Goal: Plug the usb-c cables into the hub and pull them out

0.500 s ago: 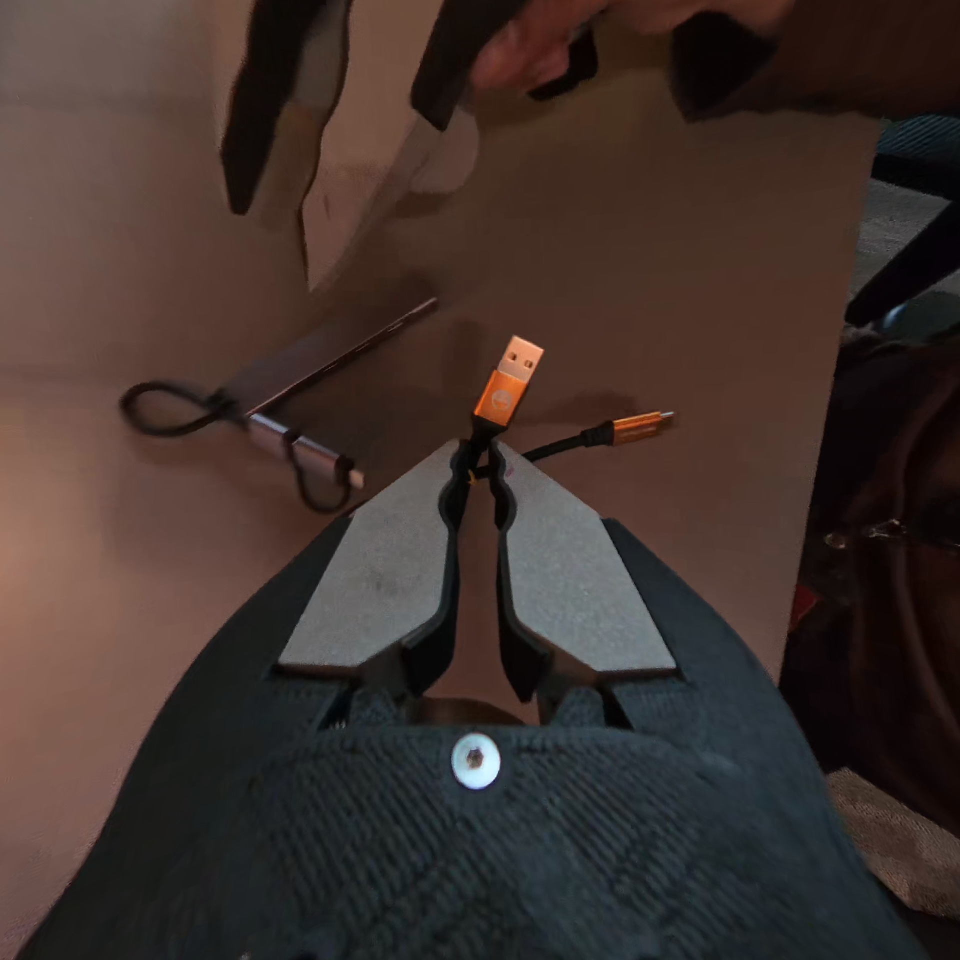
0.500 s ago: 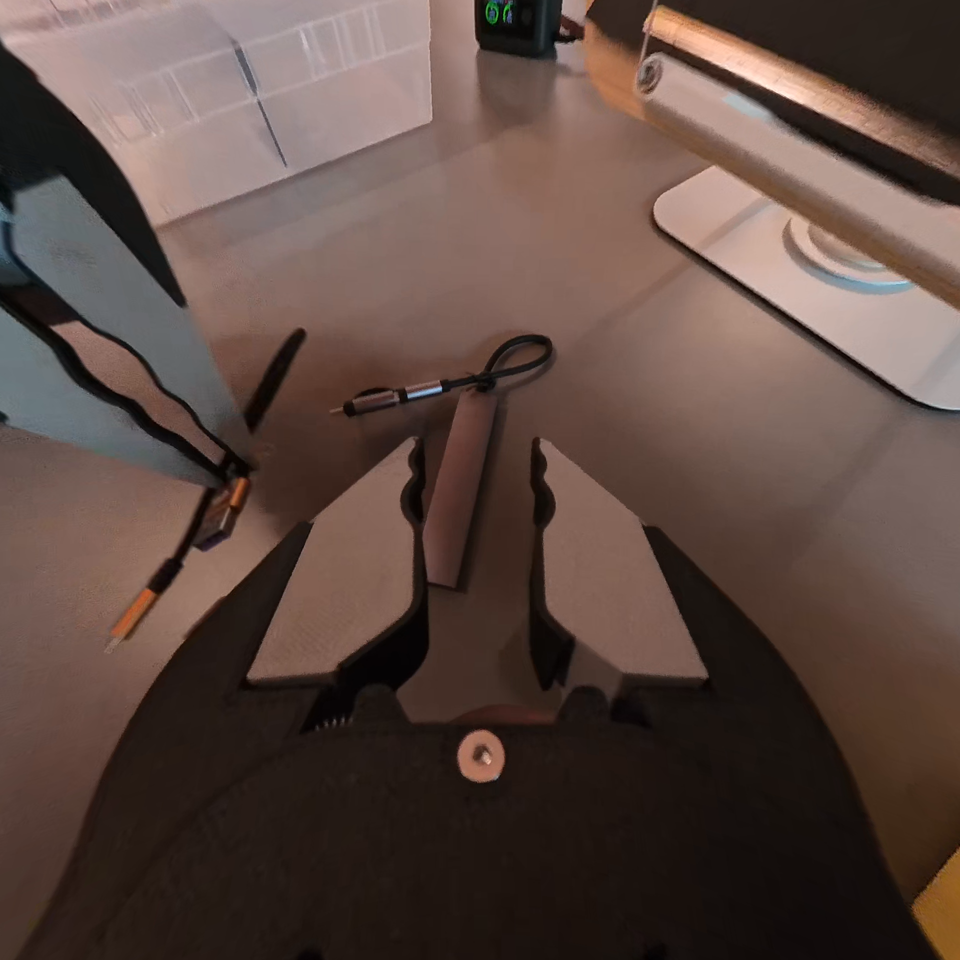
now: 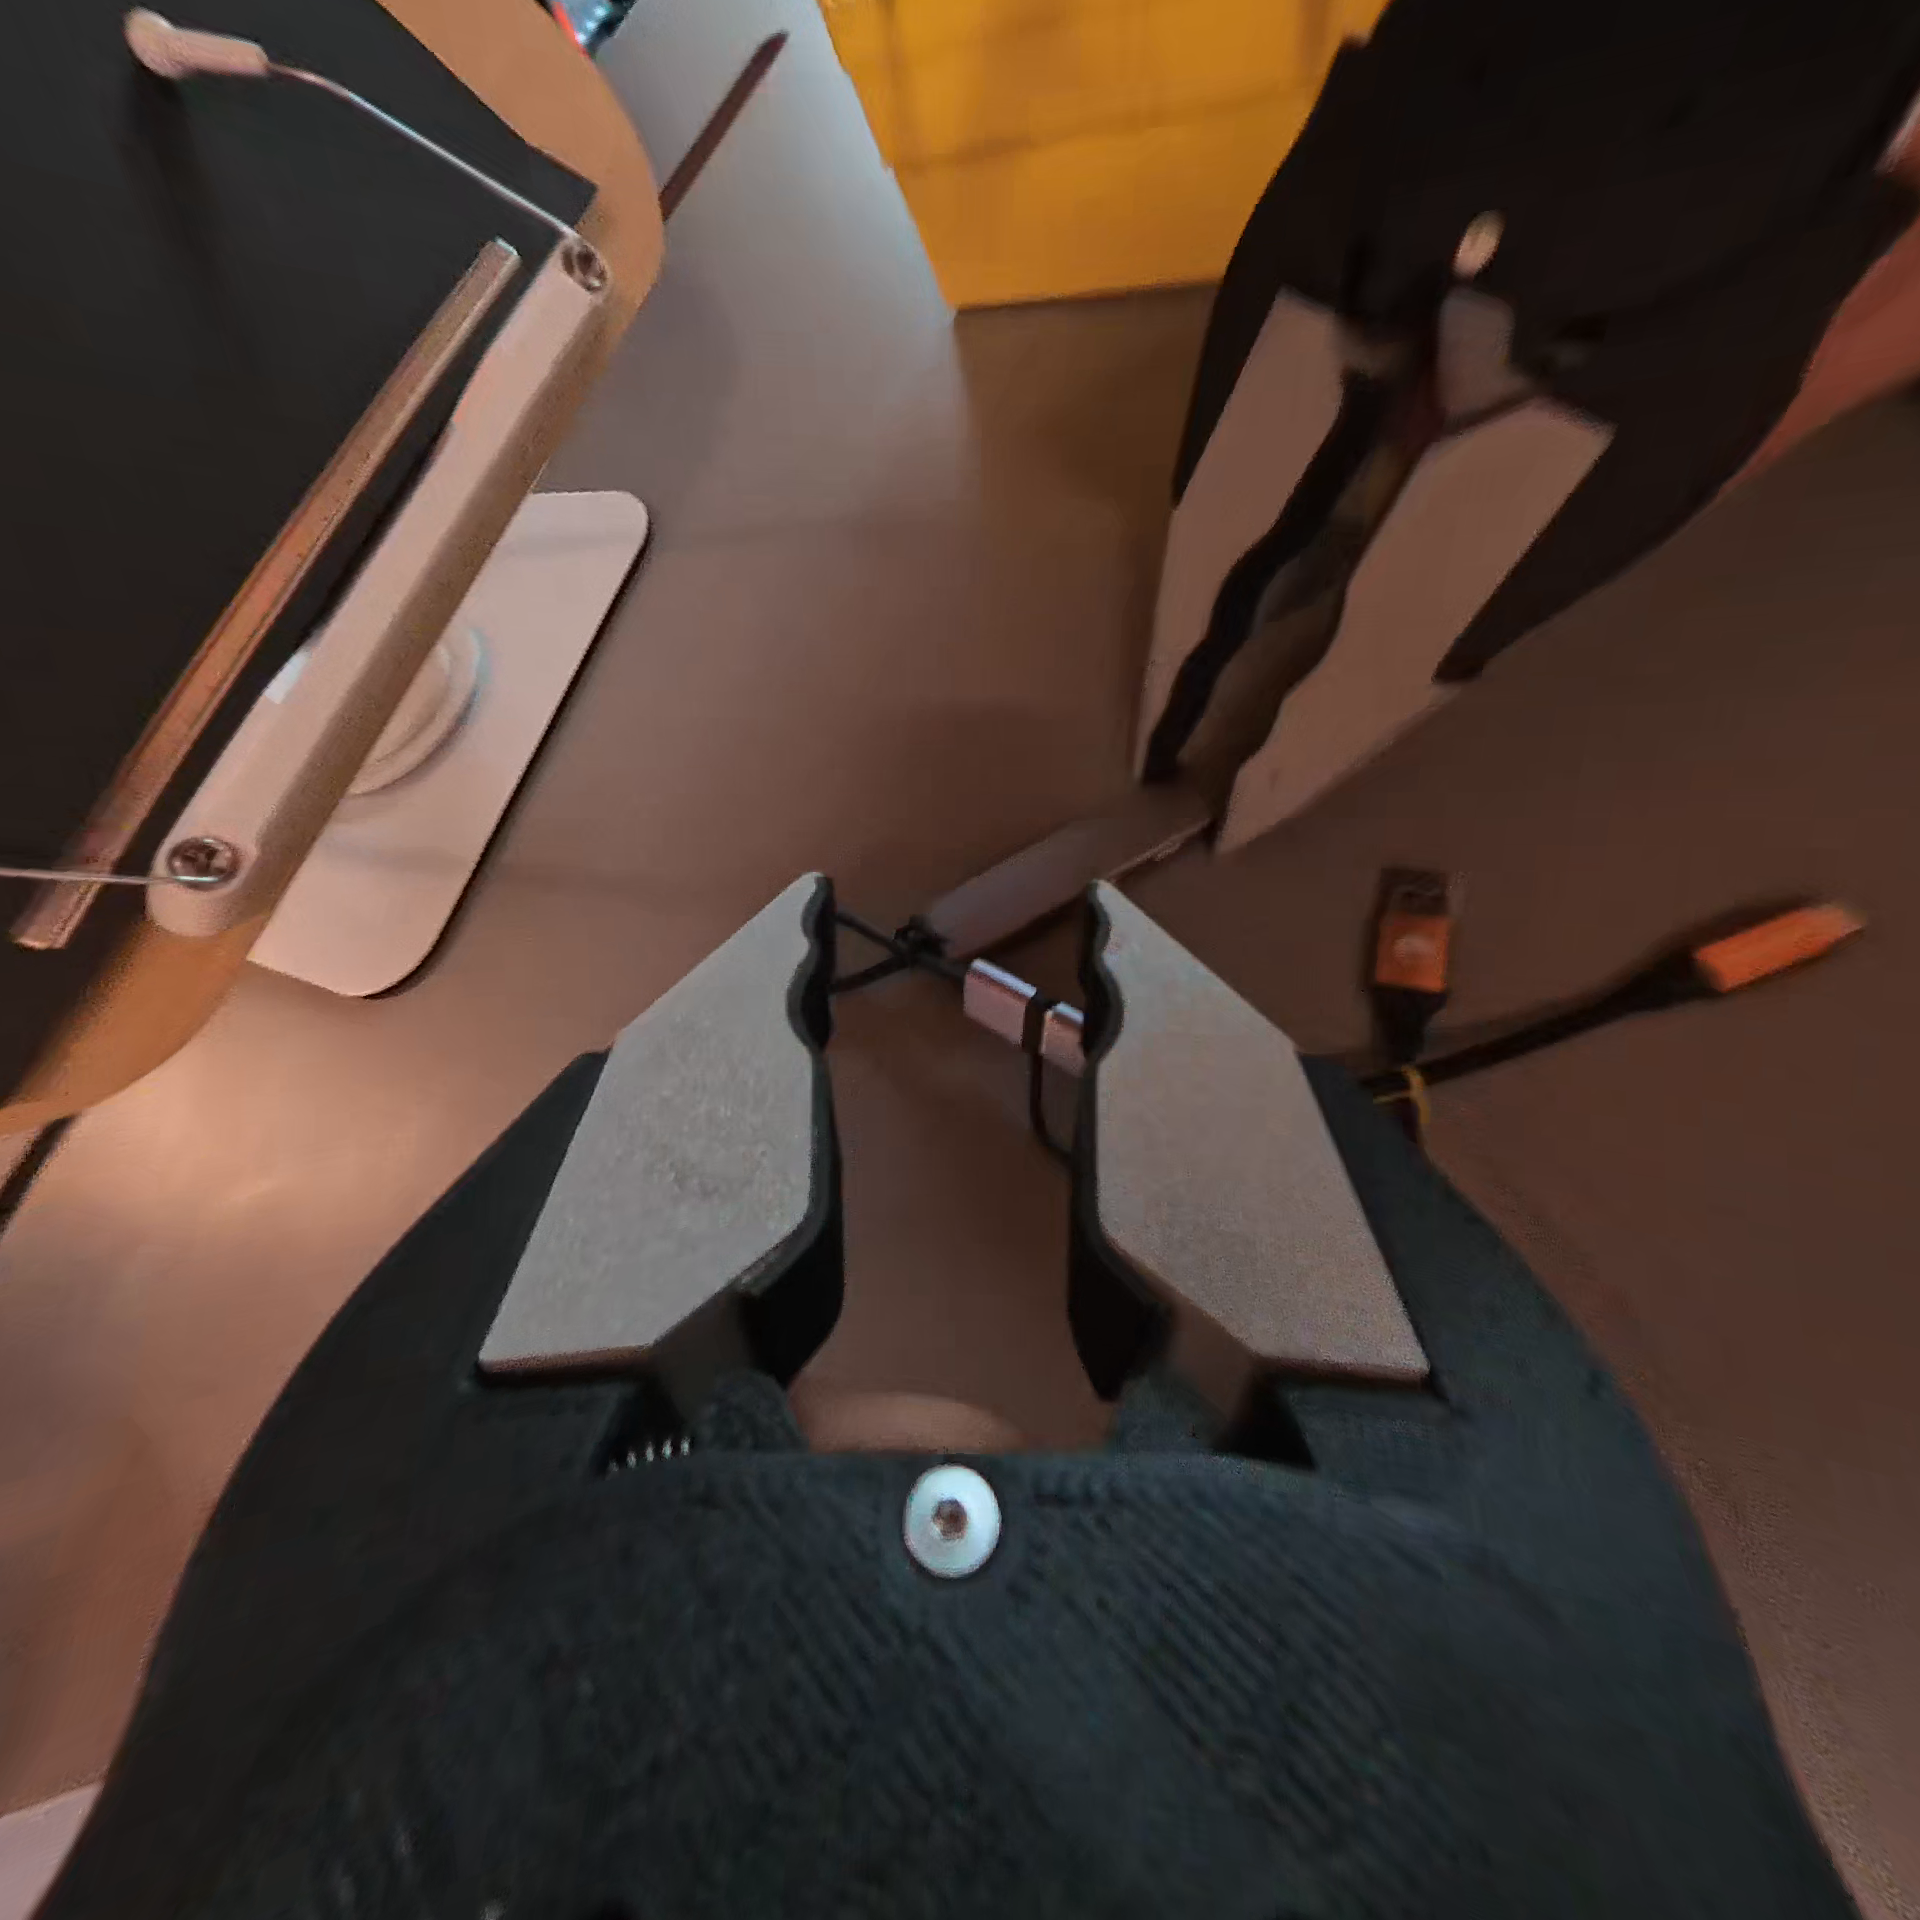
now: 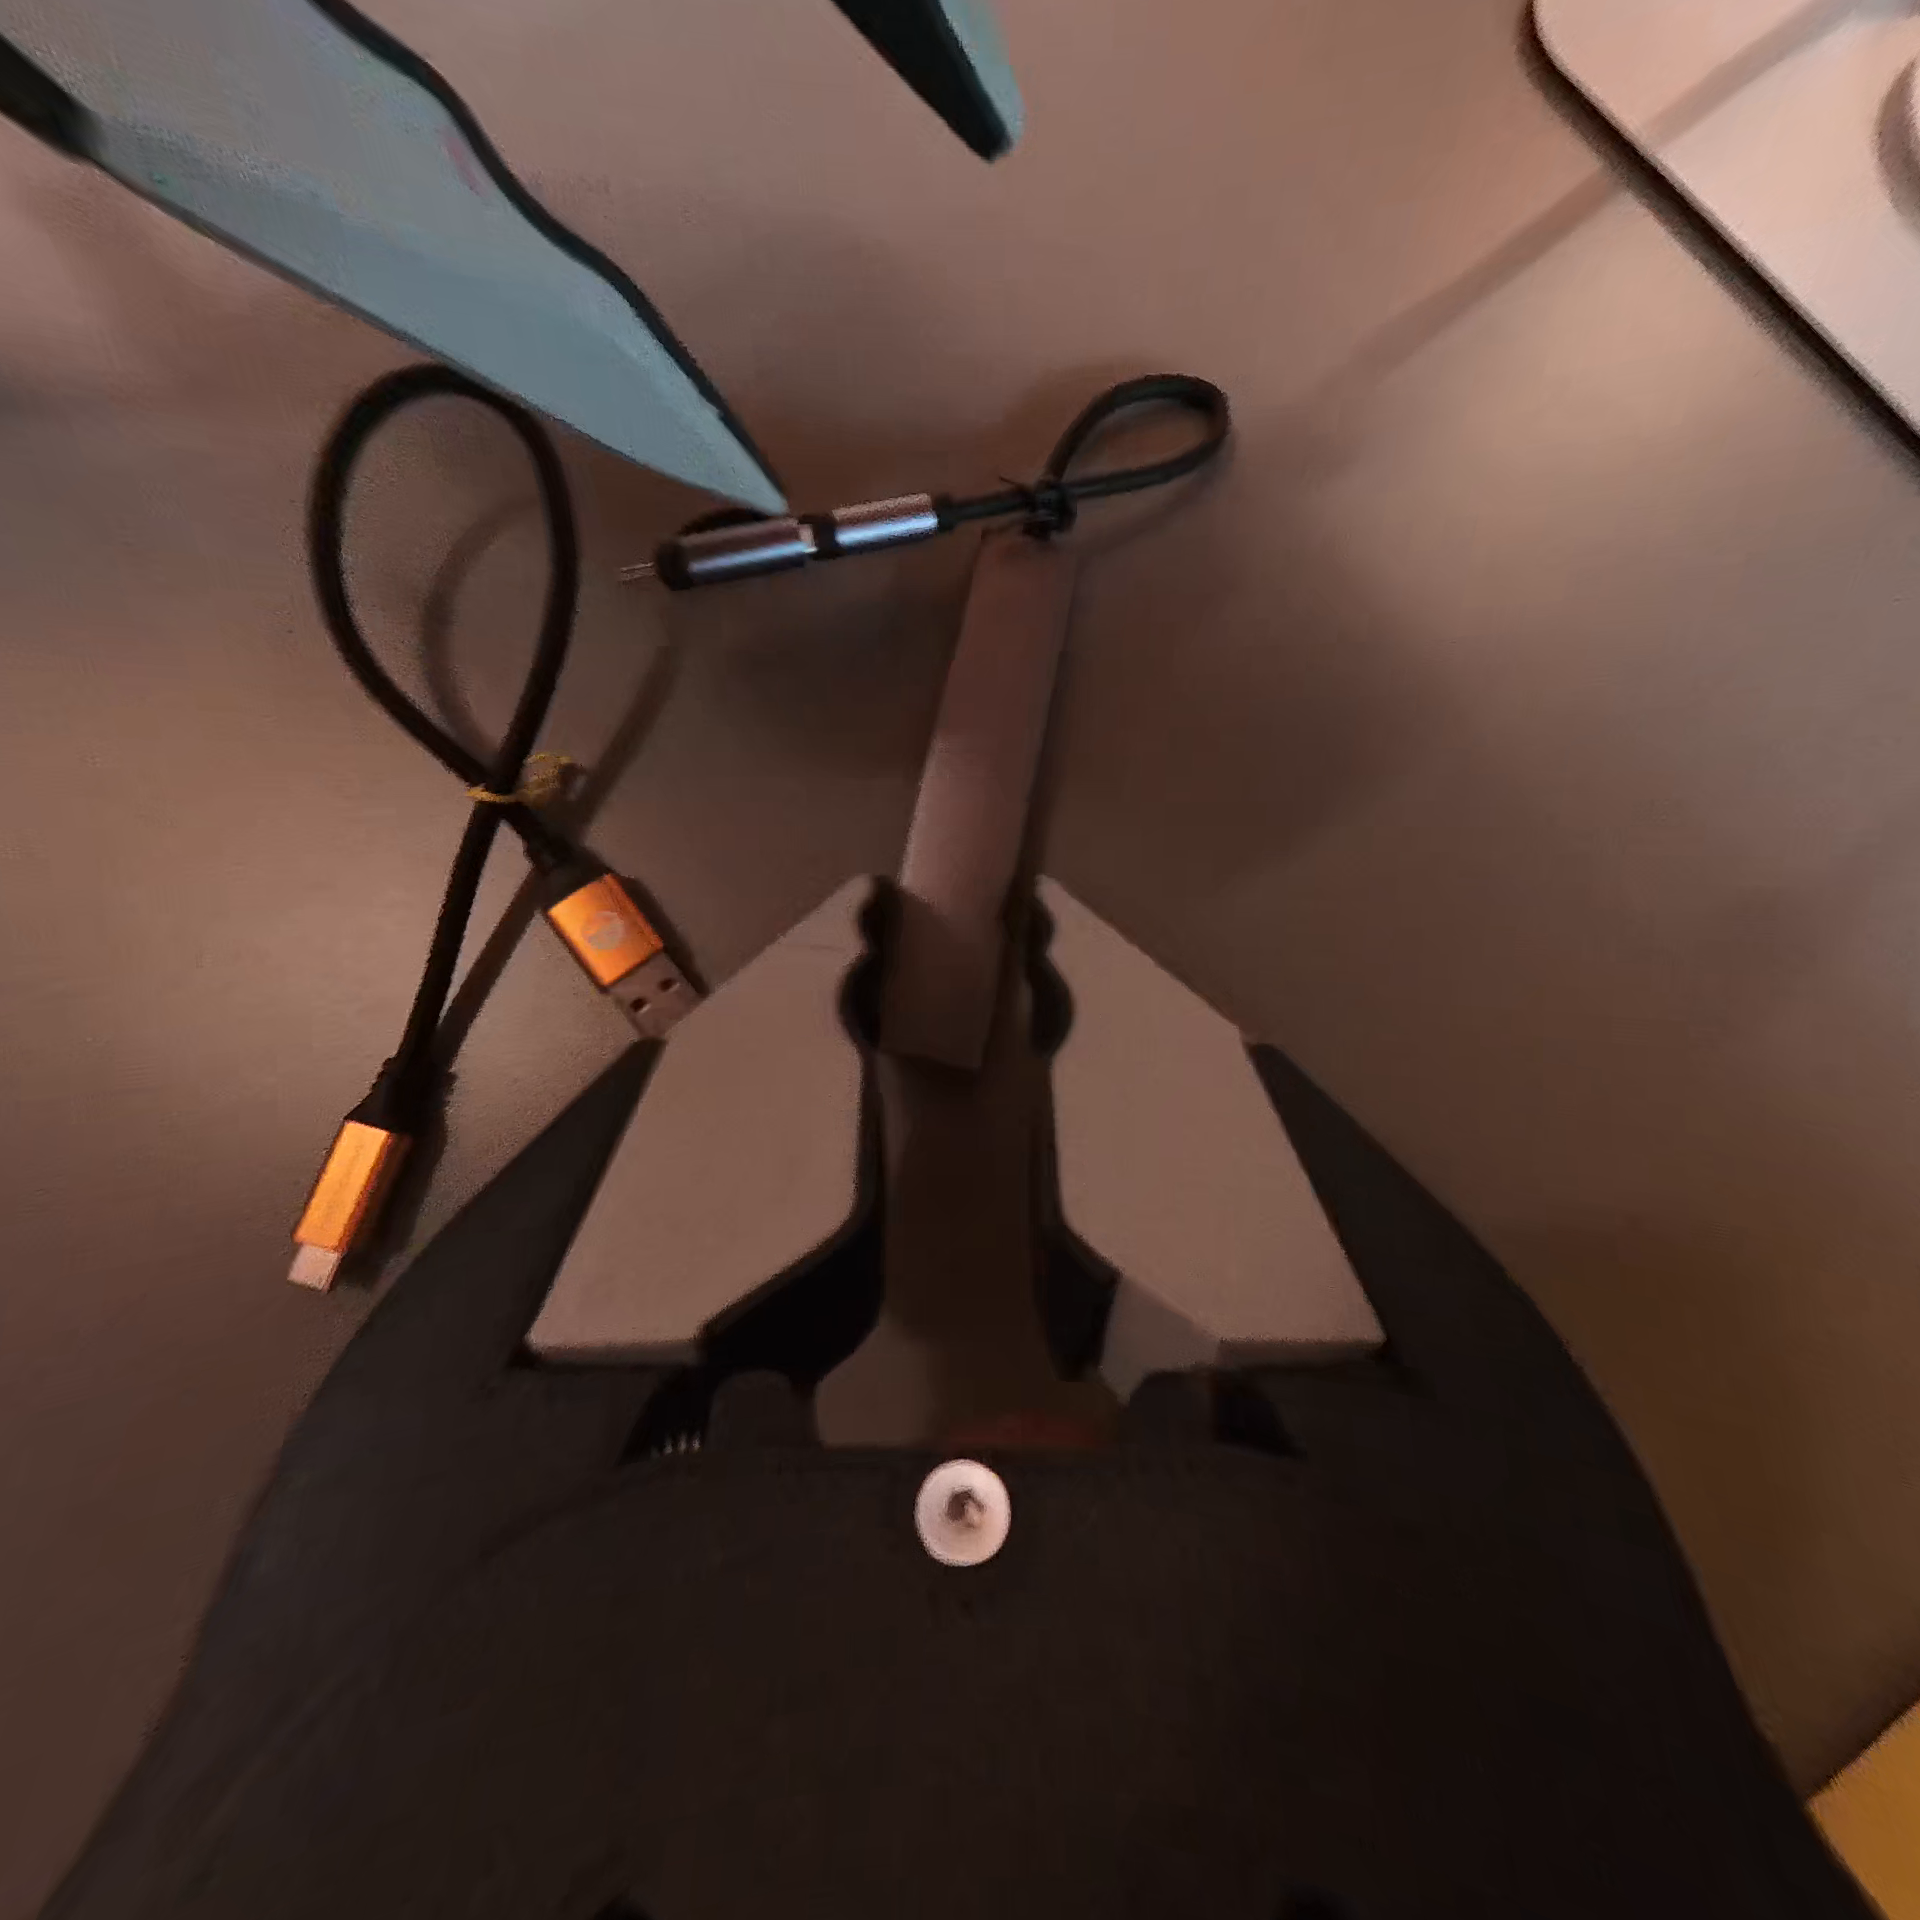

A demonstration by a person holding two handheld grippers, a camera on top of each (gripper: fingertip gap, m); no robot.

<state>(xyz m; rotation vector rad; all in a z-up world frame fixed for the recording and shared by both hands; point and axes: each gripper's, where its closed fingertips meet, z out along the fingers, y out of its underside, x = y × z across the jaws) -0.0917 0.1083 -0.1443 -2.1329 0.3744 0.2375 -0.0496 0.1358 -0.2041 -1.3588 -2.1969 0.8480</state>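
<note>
Two grippers over one brown table (image 4: 1507,831). The right gripper (image 4: 951,935) has its fingers narrowed onto the near end of the hub (image 4: 992,727) — a slim grey bar lying flat, running away from the camera. At its far end a short black lead (image 4: 1143,436) loops round, cinched by a tie, and ends in a silver plug (image 4: 790,545) pointing left. The left gripper (image 3: 956,935) hangs just above that plug (image 3: 1023,1006), fingers spread wide, nothing between them; one fingertip (image 4: 717,468) sits right beside the plug, though contact is hard to call. Left of the hub lies the cable (image 4: 447,623) — black, looped, with a yellow tie, orange-sleeved at both ends: a wide plug (image 4: 613,940) just beside the right gripper, a small one (image 4: 348,1195) nearer still. A monitor base (image 3: 499,644) sits far off.
</note>
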